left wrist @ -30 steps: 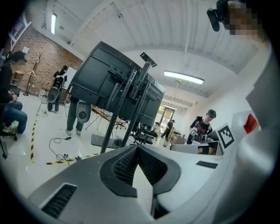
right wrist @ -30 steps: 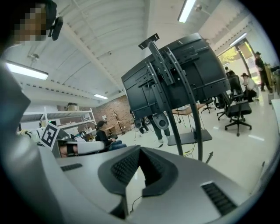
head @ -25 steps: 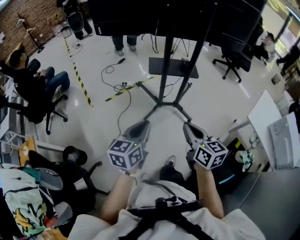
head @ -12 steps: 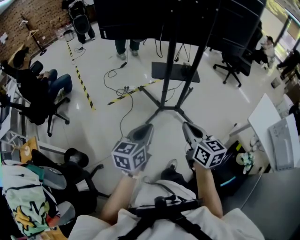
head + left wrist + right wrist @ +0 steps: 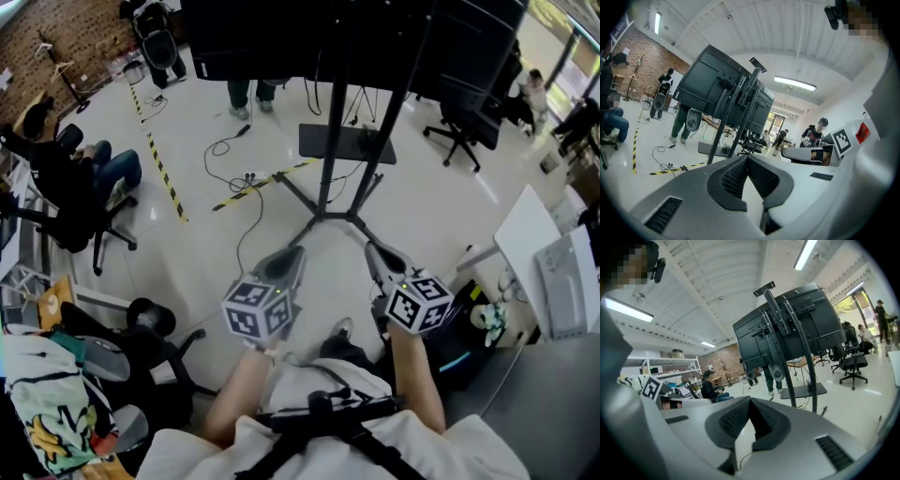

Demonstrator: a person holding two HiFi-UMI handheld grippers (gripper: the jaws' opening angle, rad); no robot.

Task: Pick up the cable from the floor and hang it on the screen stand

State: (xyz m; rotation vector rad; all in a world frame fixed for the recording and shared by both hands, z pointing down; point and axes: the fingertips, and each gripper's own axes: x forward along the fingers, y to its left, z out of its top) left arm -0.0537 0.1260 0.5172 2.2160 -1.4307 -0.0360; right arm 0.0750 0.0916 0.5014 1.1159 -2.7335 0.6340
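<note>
Both forearms are reaching forward side by side, aiming the left gripper [image 5: 291,252] and right gripper [image 5: 373,249] slightly downward at the screen stand [image 5: 325,159]. Both sets of jaws are clenched on nothing. The cable [image 5: 247,175] is lying on the floor [image 5: 422,197], beyond the left gripper.

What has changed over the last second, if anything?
Nothing visibly; only the head view shifted slightly. The left gripper and right gripper stay shut and empty, and the cable still lies on the floor by the screen stand.
</note>
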